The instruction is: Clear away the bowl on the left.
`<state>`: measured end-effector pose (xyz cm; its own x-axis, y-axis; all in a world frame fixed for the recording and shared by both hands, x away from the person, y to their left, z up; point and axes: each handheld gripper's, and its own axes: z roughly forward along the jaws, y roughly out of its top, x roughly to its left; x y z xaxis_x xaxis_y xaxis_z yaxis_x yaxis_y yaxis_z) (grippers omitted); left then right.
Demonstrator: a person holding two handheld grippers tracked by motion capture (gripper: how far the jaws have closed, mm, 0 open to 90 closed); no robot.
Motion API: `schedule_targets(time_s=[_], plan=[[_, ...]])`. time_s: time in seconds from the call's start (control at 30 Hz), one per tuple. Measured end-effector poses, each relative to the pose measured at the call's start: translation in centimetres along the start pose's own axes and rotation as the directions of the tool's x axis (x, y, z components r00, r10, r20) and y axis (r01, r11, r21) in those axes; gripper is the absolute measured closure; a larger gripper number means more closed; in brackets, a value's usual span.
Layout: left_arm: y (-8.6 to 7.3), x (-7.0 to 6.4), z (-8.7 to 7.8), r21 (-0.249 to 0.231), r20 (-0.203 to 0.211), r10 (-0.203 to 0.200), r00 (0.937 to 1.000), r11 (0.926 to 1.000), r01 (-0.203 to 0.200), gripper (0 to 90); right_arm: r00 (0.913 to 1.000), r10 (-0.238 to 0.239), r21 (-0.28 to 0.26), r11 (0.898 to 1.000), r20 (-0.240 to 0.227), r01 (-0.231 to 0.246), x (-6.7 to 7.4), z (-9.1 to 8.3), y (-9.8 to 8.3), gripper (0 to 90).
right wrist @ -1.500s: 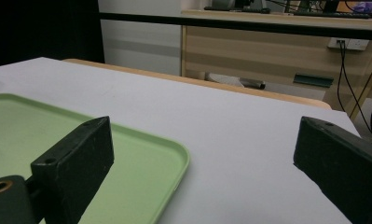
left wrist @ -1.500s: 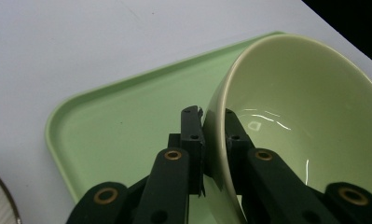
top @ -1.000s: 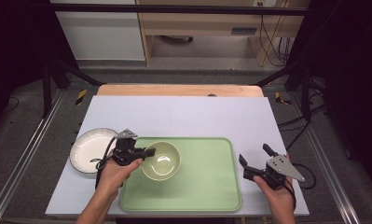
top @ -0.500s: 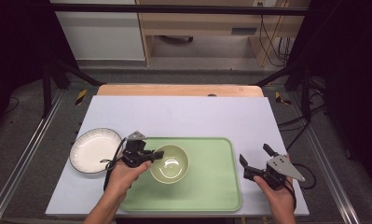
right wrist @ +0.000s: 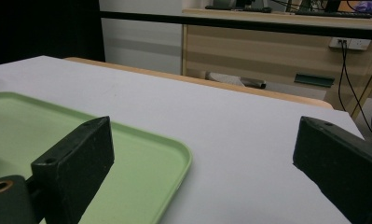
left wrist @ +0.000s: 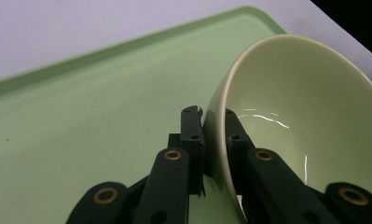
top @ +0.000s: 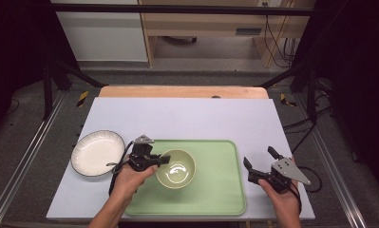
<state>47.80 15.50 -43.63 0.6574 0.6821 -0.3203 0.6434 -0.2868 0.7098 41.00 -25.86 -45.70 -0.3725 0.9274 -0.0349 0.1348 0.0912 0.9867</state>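
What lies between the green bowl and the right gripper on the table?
In the high view, a bare stretch of the green tray lies between the green bowl and the right gripper. The left gripper clamps the bowl's far rim.

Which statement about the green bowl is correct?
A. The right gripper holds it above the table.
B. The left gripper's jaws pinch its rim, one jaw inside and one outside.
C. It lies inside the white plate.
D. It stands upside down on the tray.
B: in the left gripper view the rim of the green bowl sits between the jaws of the left gripper, one inside and one outside, over the green tray.
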Motion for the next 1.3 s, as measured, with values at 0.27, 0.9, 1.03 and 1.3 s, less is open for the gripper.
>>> schedule_targets(time_s=[0.27, 0.9, 1.03, 1.3], plan=[[0.04, 0.21, 0.42, 0.007, -0.005, -0.007, 1.0, 0.9999, 0.007, 82.4, 1.0, 0.001, -0.003, 1.0, 0.004, -0.001, -0.25, -0.08, -0.02, 5.5], [0.07, 0.56, 0.5, 0.009, -0.002, -0.021, 0.9998, 0.9997, 0.021, 82.4, 1.0, -0.001, -0.004, 1.0, 0.004, 0.001, -0.12, -0.08, 0.04, 5.5], [0.01, 0.51, 0.62, 0.002, -0.006, -0.024, 0.9997, 0.9997, 0.024, 82.4, 1.0, -0.002, -0.001, 1.0, 0.004, 0.002, -0.15, -0.08, 0.02, 5.6], [-0.15, 0.55, 0.92, 0.017, -0.009, -0.017, 0.9998, 0.9997, 0.017, 82.3, 1.0, -0.008, 0.001, 1.0, 0.001, 0.008, -0.14, -0.05, 0.0, 5.6]])
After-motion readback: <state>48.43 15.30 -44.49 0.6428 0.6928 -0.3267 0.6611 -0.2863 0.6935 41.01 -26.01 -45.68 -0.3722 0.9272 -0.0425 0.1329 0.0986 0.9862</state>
